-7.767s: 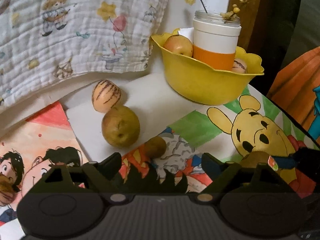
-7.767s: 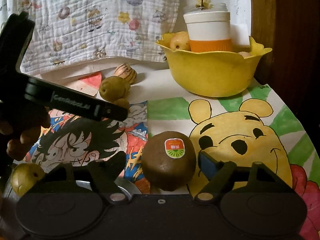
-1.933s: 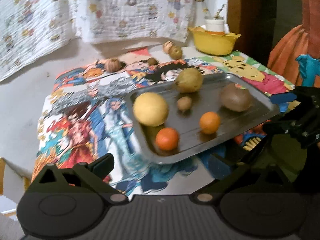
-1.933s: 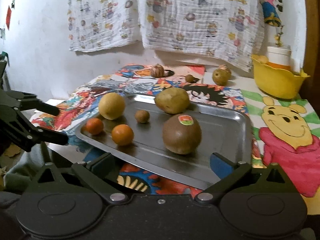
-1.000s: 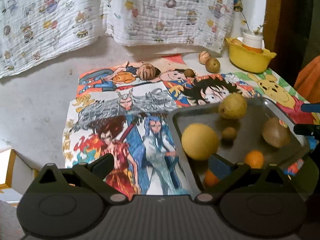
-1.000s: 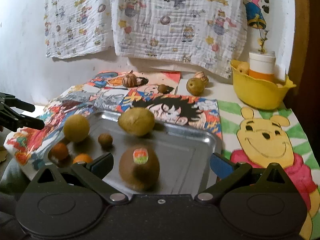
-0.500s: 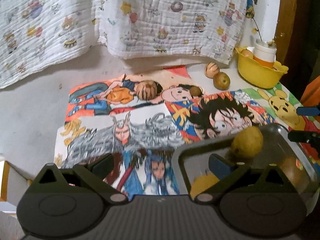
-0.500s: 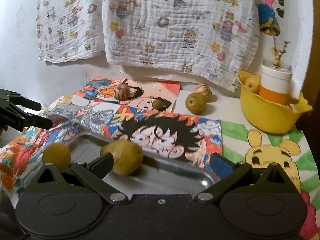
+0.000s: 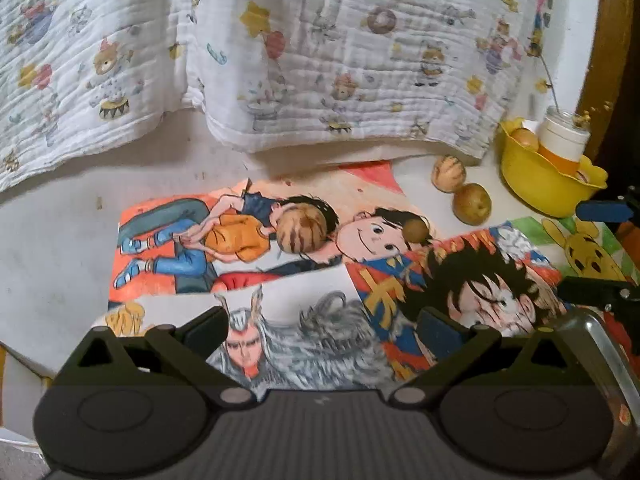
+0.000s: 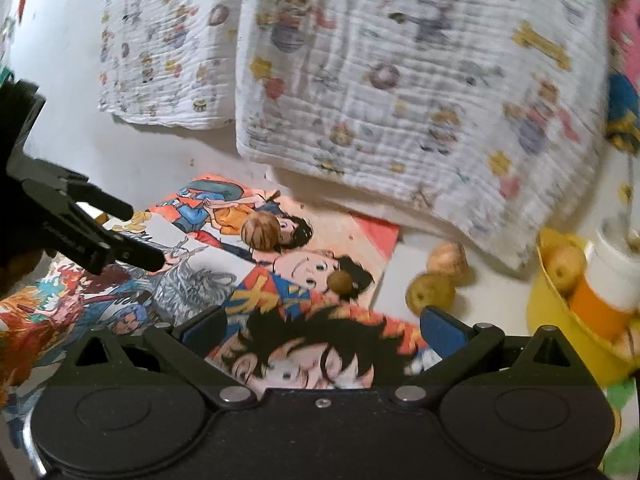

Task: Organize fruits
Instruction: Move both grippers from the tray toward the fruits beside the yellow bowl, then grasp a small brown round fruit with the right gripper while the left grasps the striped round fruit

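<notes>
Tools first: your left tool (image 9: 322,326) hangs with its jaws spread wide and nothing between them, above the cartoon posters (image 9: 304,332) that cover the worktop (image 9: 52,240); your right tool (image 10: 320,326) is likewise agape and empty. At the near right edge of the left view you see a corner of the metal tray (image 9: 600,344). Further on, a striped round fruit (image 9: 303,235) and a small brown fruit (image 9: 415,230) lie on the posters, well apart from either tool. Beyond them, a yellow-brown pear (image 9: 472,203) sits touching a second striped fruit (image 9: 449,173) on bare worktop. Farthest right stands the yellow bowl (image 9: 536,184), holding fruit and a white-and-orange jar (image 9: 562,142). A patterned cloth (image 9: 280,52) hangs behind.
</notes>
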A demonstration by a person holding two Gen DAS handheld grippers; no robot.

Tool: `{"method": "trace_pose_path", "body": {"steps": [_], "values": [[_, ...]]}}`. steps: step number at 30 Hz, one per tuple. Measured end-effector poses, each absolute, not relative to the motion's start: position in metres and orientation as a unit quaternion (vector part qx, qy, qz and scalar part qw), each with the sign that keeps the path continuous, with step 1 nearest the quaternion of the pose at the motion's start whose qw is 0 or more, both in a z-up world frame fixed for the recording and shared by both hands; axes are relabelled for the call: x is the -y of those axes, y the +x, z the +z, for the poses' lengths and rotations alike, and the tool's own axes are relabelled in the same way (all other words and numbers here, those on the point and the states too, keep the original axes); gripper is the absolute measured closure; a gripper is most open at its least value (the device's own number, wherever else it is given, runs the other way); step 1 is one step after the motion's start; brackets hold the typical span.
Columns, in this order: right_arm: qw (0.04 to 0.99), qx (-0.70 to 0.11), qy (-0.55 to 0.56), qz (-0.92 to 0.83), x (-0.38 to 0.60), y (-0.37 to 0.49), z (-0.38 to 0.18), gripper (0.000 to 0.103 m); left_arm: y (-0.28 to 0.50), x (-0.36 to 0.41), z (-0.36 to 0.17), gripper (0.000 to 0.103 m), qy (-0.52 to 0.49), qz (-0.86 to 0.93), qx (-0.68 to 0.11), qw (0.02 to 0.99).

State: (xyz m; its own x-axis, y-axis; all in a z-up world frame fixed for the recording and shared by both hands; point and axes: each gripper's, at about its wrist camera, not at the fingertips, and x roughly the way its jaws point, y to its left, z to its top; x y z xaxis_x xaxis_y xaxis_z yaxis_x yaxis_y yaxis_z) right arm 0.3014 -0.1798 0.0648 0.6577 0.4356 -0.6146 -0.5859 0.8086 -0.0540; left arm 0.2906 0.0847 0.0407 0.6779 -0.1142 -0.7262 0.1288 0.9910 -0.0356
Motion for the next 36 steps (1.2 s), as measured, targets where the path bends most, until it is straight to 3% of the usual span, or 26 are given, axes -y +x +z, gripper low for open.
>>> {"method": "trace_pose_path", "body": {"steps": [24, 36], "values": [[0.910, -0.298, -0.164, 0.235, 0.167, 0.371, 0.024, 0.004, 0.371, -0.071, 0.012, 0.001, 0.004, -0.103, -0.373, 0.922], [0.923, -0.338, -0.054, 0.175, 0.214, 0.411, 0.013, 0.018, 0.371, -0.013, 0.005, 0.002, 0.131, -0.190, -0.306, 0.924]]}}
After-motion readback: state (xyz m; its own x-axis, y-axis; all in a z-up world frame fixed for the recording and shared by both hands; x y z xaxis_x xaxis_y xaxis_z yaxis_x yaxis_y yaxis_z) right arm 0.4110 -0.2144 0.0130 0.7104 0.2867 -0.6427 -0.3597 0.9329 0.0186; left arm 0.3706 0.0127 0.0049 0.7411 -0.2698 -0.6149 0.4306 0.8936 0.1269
